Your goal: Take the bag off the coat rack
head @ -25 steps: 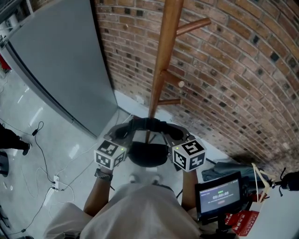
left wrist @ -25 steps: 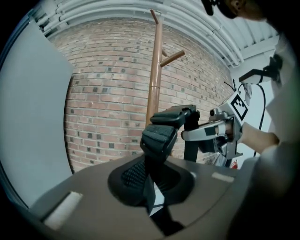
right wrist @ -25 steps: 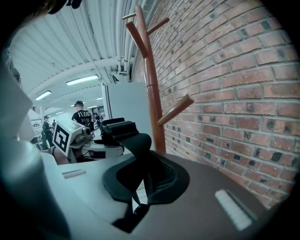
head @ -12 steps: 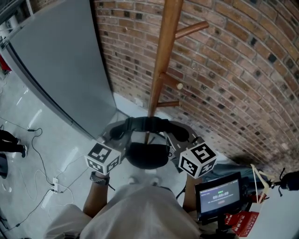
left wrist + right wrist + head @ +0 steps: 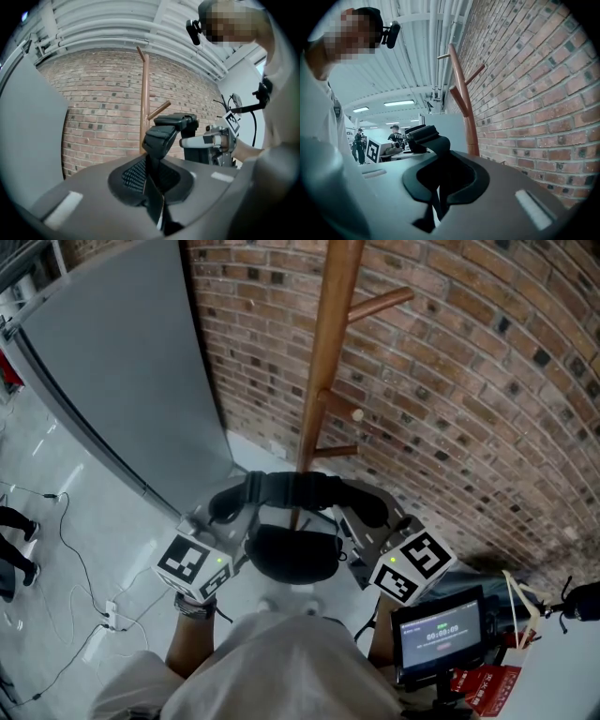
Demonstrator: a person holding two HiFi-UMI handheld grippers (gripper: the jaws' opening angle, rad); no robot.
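**Bag goes up, held at both ends of its strap**

Since a second ago both hands have come up. Their marker cubes look bigger and sit farther apart. The strap now crosses the coat rack a bit higher on its pole.

The left hand-held gripper is closed tight on the left end of the strap. The right hand-held gripper is closed tight on the right end. Each gripper view shows the black strap pinched flat between that gripper's closed jaws.

The strap runs left to right, from one gripper to the other. The black bag hangs under the strap, with its wide side also going left to right. It is on the near side of the pole, low down, in front of the brick wall. The pole shows through the gap between the strap and the bag.
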